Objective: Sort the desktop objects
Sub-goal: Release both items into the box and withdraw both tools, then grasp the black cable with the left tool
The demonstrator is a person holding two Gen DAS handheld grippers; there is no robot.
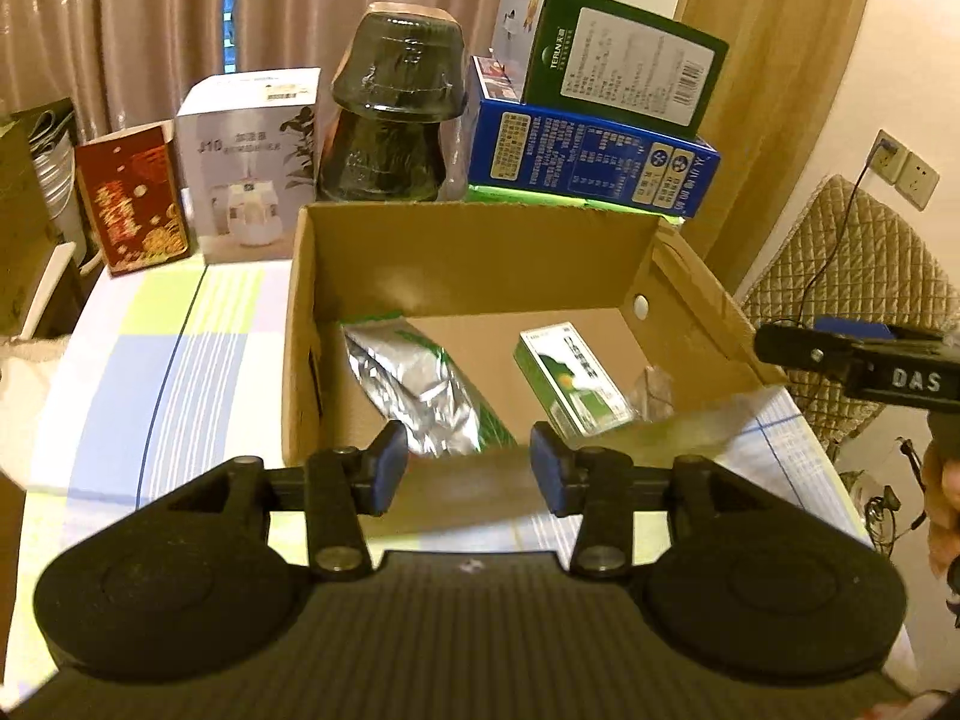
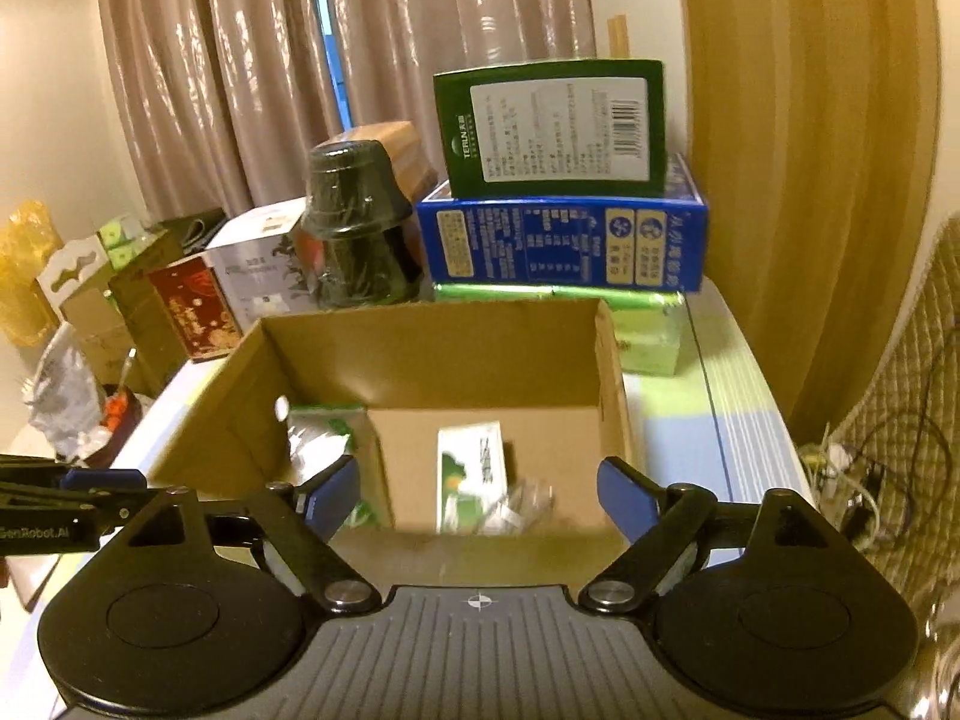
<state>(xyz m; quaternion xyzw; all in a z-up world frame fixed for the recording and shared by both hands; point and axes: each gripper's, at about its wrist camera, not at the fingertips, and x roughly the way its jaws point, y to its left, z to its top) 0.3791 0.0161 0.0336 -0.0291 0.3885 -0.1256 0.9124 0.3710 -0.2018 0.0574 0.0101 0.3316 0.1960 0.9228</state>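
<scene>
An open cardboard box stands on the table. Inside lie a silver and green foil pouch, a small green and white carton and a clear crinkled wrapper. My left gripper is open and empty, just before the box's near wall. My right gripper is open and empty, over the box's near edge; it shows at the right edge of the left wrist view.
Behind the box stand a red carton, a white humidifier box, stacked black bowls, and a green box on a blue box. A quilted chair is at the right.
</scene>
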